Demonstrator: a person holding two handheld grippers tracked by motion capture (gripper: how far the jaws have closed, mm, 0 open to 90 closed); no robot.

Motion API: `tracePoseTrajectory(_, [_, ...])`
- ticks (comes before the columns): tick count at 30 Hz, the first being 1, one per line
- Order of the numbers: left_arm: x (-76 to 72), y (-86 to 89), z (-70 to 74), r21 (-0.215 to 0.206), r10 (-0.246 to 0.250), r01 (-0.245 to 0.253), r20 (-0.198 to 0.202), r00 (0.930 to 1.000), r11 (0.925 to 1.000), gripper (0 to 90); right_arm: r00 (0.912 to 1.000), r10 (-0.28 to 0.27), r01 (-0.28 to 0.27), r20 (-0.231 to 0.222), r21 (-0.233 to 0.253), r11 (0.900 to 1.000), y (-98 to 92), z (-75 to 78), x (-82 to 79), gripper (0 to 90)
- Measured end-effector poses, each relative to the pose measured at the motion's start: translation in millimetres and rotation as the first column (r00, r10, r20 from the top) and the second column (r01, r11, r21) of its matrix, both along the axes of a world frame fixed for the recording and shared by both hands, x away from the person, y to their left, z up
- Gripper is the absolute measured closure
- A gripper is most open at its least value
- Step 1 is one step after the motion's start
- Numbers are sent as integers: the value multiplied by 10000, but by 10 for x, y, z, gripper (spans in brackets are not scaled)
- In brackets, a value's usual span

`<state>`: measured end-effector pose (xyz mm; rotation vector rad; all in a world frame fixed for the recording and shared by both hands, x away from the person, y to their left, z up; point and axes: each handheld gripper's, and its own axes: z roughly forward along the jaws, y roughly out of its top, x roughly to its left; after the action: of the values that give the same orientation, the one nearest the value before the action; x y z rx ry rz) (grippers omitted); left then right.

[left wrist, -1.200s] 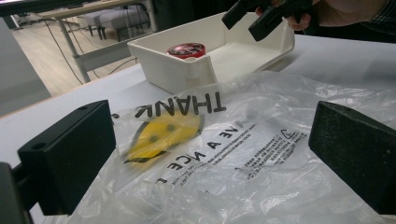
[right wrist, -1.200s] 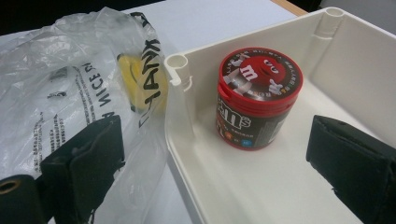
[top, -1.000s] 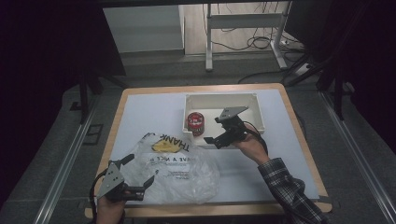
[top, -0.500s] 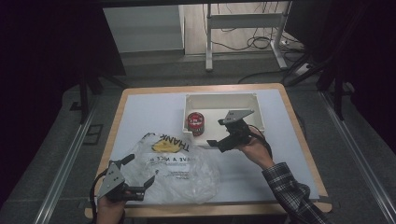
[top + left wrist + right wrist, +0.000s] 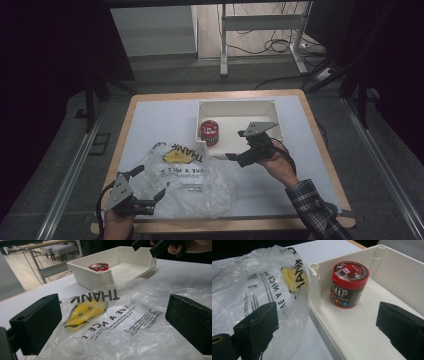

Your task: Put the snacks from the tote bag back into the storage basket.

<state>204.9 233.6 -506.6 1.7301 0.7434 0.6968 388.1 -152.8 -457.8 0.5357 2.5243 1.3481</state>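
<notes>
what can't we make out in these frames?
- Small print on the clear plastic bag: blurred and creased in the left gripper view.
- Base of the red-lidded round candy tub: hidden there by the white rectangular tray wall.
- Tub's lower label: too small in the right gripper view.

Bag's [image 5: 125,322] near edge cut off

Bag [image 5: 192,182] was thin crinkled clear plastic, glossy; bin [image 5: 270,111] smooth matt white plastic; canister [image 5: 348,285] glossy, probably plastic; table edge [image 5: 125,125] looked wooden.
</notes>
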Motion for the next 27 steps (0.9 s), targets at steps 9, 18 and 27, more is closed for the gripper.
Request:
tracePoseTrajectory(9, [6, -1, -3, 115, 11, -11, -20, 10000, 9999, 4, 9995, -282, 284, -140, 185, 9994, -129, -8, -52, 38])
tracePoseTrajectory(18, [6, -4, -6, 88, 4, -3, -70, 10000, 10000, 5, 9996, -276, 275, 14, 290, 9992, -215, -28, -160, 38])
tracePoseTrajectory(27, [9, -6, -9, 121, -13, 15, -99, 10000, 9999, 5, 9993, -312, 304, 206, 379, 9988, -297, -38, -267, 38])
